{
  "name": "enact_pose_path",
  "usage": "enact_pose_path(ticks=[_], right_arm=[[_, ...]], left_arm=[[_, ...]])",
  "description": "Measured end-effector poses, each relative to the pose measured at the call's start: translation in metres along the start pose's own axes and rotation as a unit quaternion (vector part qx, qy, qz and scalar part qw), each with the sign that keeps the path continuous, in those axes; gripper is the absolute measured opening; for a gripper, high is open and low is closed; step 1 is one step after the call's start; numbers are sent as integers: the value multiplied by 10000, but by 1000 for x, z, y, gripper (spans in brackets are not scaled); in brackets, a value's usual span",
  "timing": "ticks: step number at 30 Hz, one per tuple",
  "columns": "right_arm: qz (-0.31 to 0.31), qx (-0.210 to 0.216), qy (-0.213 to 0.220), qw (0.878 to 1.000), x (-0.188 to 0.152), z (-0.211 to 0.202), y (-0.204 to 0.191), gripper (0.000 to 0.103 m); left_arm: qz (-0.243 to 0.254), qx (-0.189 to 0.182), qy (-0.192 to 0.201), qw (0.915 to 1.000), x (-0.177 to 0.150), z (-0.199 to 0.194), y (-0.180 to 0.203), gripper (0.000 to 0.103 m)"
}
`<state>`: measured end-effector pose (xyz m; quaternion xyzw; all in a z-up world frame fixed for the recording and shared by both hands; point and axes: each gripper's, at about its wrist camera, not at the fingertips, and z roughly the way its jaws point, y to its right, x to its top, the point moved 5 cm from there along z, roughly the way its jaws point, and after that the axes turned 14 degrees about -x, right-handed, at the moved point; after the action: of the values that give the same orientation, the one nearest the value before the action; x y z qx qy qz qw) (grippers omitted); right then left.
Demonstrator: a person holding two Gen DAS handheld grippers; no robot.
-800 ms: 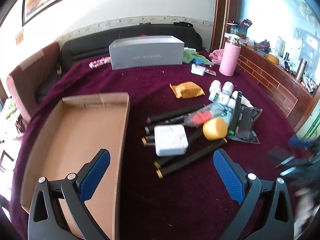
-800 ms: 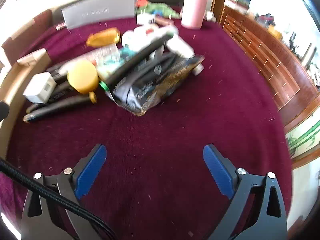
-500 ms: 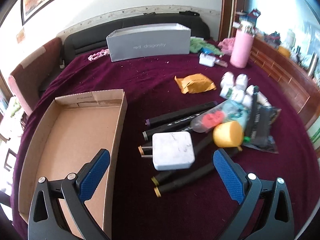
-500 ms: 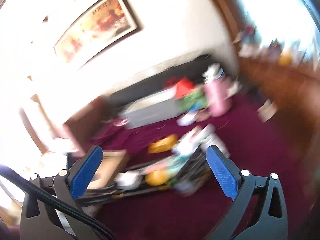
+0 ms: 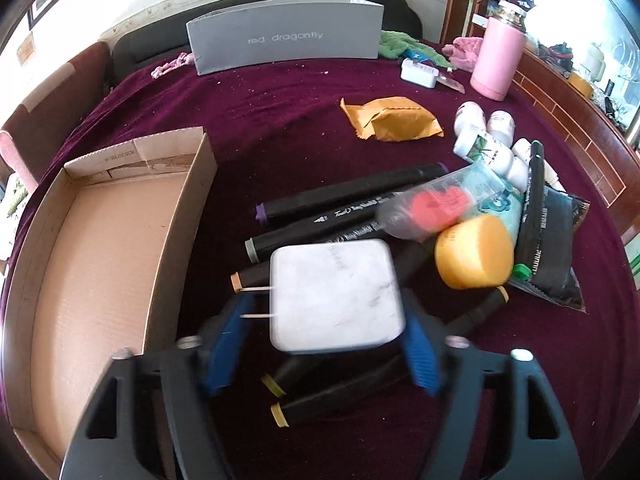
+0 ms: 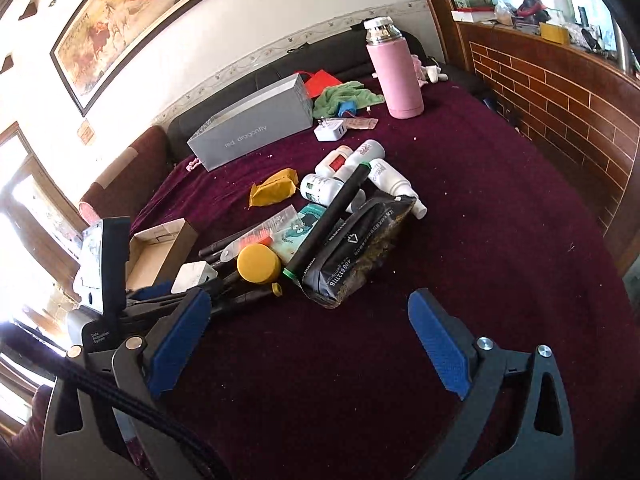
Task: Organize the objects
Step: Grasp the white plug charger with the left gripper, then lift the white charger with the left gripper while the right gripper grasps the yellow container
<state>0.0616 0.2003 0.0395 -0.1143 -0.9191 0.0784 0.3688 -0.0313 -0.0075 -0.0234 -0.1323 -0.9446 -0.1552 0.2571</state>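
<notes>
Left gripper jaws straddle one white charger; right gripper jaws wide, empty.

My left gripper sits around the charger, which lies on top of the markers. Left of that pile is the cardboard box. Right of the charger lie a round lid and a pouch, with bottles behind them. A packet lies further back, then a long box at the far edge and a flask to its right. My right gripper hangs over bare cloth before the pile.
</notes>
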Motion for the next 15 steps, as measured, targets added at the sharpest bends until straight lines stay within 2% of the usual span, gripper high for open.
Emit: enact_pose_path(ticks=[4, 11, 15], right_arm=[[-18, -46, -105, 9999, -3, 6, -2, 100], [-150, -93, -209, 9996, -6, 12, -15, 100], [-165, -53, -334, 9993, -9, 16, -24, 100]], left_arm=[[-233, -124, 93, 9996, -2, -6, -6, 60], [-141, -173, 237, 9995, -7, -18, -6, 60], [-77, -82, 119, 9999, -9, -11, -7, 60]])
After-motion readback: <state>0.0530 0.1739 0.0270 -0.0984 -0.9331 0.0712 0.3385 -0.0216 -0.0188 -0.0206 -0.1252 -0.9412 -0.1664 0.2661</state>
